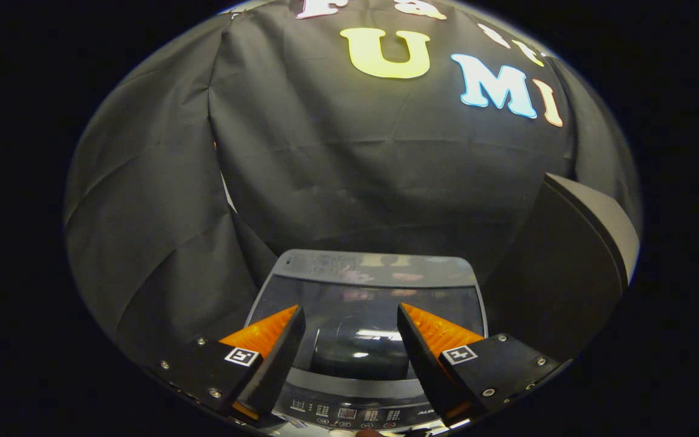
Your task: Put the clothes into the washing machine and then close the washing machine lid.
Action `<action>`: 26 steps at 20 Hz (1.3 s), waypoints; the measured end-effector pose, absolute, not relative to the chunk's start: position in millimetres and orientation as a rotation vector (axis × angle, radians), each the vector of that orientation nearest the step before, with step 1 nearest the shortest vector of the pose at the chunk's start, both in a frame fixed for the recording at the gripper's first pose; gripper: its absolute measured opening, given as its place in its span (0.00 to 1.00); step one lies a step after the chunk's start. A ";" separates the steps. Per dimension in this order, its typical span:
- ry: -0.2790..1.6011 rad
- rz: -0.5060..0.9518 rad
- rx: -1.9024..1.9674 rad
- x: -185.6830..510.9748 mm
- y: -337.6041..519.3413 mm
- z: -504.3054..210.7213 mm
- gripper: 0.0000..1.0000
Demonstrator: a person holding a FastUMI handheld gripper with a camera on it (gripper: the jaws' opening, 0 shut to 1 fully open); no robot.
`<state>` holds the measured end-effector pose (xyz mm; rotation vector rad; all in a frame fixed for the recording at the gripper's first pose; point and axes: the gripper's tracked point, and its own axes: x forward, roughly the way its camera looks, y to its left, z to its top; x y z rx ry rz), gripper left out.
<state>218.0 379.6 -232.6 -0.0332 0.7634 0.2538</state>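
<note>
Tongs [349,331] spread apart and empty above the grey washing machine's closed tinted-glass lid [364,303] at twelve o'clock — should lift it squarely!

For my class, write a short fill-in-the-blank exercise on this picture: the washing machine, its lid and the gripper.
1. The gripper has its jaws ____, with nothing between them.
2. The lid of the washing machine lies ____ over the tub.
3. The control panel sits on the edge of the machine ____ to the gripper.

Missing words: open; closed; nearest
</note>
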 end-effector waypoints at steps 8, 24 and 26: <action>0.748 0.305 0.008 196.6 386.7 -242.9 0.93; 0.278 0.362 -0.008 128.7 259.0 -56.6 0.94; 0.248 0.335 -0.008 119.8 225.1 -40.3 0.94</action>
